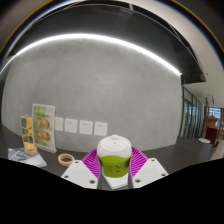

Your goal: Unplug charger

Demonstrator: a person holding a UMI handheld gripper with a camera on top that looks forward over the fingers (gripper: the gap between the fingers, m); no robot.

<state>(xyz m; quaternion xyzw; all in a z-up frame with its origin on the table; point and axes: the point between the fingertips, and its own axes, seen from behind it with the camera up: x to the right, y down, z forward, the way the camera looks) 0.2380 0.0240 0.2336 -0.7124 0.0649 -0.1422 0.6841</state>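
Indoors, fingers [114,172] flank a green cup [113,158] on a dark counter [170,158].

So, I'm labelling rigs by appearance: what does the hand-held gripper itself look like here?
The hand-held gripper has two pale, whitish fingers with angular, blocky tips. Each carries a magenta pad on its inner face. No cables, markings, sleeve or hand show.

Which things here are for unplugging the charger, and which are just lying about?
For the job:
- white-and-green thing between the jaws, probably the charger
- wall sockets beyond it

Just lying about:
- picture card standing by the wall
- small round thing on the counter
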